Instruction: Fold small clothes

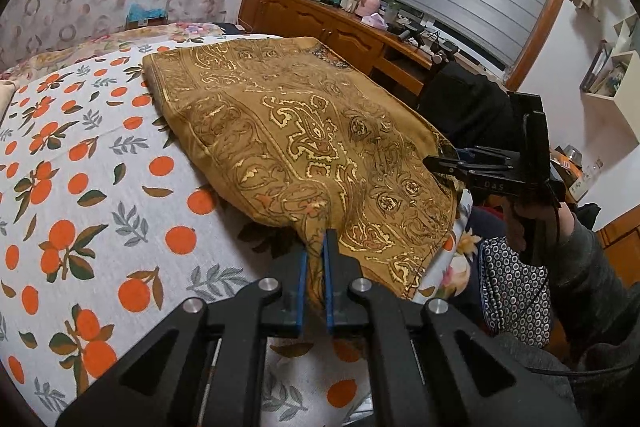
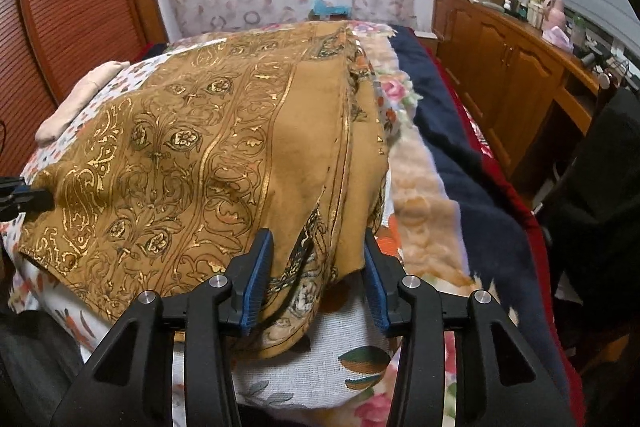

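A mustard-gold paisley cloth (image 2: 208, 155) lies folded on my bed, over the orange-print sheet (image 1: 80, 187). My left hand-held gripper (image 1: 316, 247) is clenched on the cloth's near corner. My right hand-held gripper (image 2: 318, 267) stands released, its blue pads (image 2: 258, 279) apart astride the cloth's other near corner. A wooden dresser (image 2: 512, 75) stands beyond the cloth.

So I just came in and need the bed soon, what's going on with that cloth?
A person is folding a mustard-brown garment with gold paisley print on a bedsheet printed with oranges. The left gripper is shut on the garment's near corner. The right gripper has its blue pads apart on either side of another corner, not pressing it. The cloth lies mostly flat, with the fold unfinished.
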Demonstrator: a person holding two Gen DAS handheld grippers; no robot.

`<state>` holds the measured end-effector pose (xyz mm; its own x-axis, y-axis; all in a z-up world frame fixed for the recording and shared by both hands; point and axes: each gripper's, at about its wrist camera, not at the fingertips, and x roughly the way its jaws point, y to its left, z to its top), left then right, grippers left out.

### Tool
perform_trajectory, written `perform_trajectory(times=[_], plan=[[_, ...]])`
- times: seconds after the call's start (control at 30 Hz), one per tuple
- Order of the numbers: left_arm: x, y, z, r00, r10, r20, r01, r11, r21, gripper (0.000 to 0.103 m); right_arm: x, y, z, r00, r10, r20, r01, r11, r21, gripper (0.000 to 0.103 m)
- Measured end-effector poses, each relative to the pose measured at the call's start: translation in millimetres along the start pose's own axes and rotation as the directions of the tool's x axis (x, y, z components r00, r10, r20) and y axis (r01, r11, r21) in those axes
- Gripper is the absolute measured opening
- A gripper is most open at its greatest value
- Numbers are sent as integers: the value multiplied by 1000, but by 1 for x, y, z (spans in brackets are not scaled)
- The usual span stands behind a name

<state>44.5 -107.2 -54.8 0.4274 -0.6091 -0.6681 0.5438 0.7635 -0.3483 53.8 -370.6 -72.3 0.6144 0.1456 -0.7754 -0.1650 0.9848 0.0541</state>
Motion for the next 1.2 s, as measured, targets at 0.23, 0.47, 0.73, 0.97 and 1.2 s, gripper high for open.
perform_trajectory(times=[0.23, 0.47, 0.73, 0.97, 1.2], plan=[[1, 2, 1, 1000, -2, 3, 2, 1000, -2, 3, 1, 6, 0, 1000, 13, -4, -14, 999, -35, 26], [-7, 1, 11, 998, -42, 36, 42, 999, -3, 3, -5, 3, 5, 993, 117, 21, -117, 993, -5, 3], [-29, 13, 69, 987, -33, 158, 37, 999, -22, 2, -42, -2, 54, 964, 183, 193, -184, 983, -9, 2], [-21, 45, 128, 979, 28, 200, -18, 998, -53, 3, -30, 0, 129, 951, 164, 264, -152, 986, -62, 2], [18, 84, 165, 982, 90, 168, -76, 993, -92, 3, 41, -4, 189, 971, 140, 195, -124, 988, -89, 2]])
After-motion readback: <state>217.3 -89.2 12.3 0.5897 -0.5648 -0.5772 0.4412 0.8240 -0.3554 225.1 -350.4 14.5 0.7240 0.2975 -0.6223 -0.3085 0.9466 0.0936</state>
